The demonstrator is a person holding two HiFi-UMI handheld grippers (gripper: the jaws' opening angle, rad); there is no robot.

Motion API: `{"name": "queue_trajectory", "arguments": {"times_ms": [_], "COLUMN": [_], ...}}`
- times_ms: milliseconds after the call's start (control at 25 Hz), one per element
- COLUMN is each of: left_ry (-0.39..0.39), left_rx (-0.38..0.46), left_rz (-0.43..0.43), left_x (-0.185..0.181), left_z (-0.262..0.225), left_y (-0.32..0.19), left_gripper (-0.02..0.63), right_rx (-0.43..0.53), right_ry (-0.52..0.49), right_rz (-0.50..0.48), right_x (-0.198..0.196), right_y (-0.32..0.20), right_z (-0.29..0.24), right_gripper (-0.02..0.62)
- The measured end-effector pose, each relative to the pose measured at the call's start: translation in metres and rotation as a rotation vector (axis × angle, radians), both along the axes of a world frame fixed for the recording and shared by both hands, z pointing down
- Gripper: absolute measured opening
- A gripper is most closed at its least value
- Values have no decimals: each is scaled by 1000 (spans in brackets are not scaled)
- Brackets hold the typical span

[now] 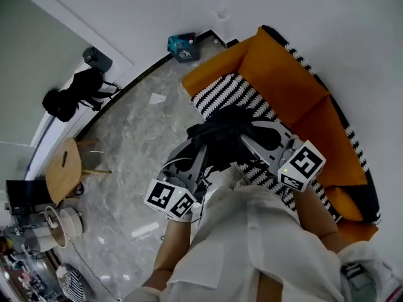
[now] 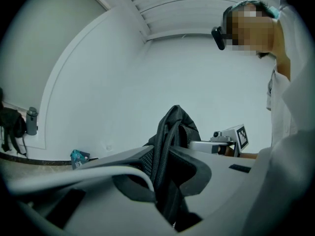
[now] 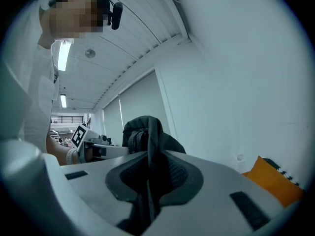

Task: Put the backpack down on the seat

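A black backpack (image 1: 223, 131) hangs between my two grippers, just in front of the seat of an orange sofa (image 1: 283, 74) that carries a black-and-white striped cushion (image 1: 220, 93). My left gripper (image 1: 200, 148) is shut on a black strap (image 2: 165, 151) of the backpack. From the other side my right gripper (image 1: 247, 138) is shut on another fold of the backpack's strap (image 3: 147, 141). Each gripper view shows the other gripper beyond the bunched black fabric. The lower part of the bag is hidden under the grippers in the head view.
A marble floor (image 1: 135, 137) lies left of the sofa, with a round wooden stool (image 1: 65, 168). A teal box (image 1: 182, 47) sits by the wall near the sofa's end. A black bag (image 1: 72, 93) lies by the doorway. Shelves with clutter (image 1: 38, 244) stand at lower left.
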State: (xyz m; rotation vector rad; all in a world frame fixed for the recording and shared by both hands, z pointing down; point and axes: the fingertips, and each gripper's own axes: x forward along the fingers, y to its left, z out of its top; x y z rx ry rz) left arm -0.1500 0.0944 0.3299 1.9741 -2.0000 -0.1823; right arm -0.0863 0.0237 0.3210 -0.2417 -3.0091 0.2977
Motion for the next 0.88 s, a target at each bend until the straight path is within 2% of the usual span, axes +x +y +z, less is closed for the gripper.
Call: {"name": "queue_trajectory", "arguments": {"times_ms": [240,400,640,880], "left_ry": [26,57,95,117], "left_rx": [-11,-30,-70,-103], "left_rz": [115,232,462,600], "left_x": [4,8,26,38], "left_z": [4,14,36,52], "left_y": [-47,-78,-121,-149], "left_gripper": [78,77,77,77], "right_rx": [-14,-26,-75,-102], "right_ry": [10,39,87,116], "right_rz": [106,214,420,552], "right_x": [12,20,49,65], "right_y": [-39,-64,-88,-103], "right_z": [3,13,32,47], "right_gripper": [60,60,60,60]}}
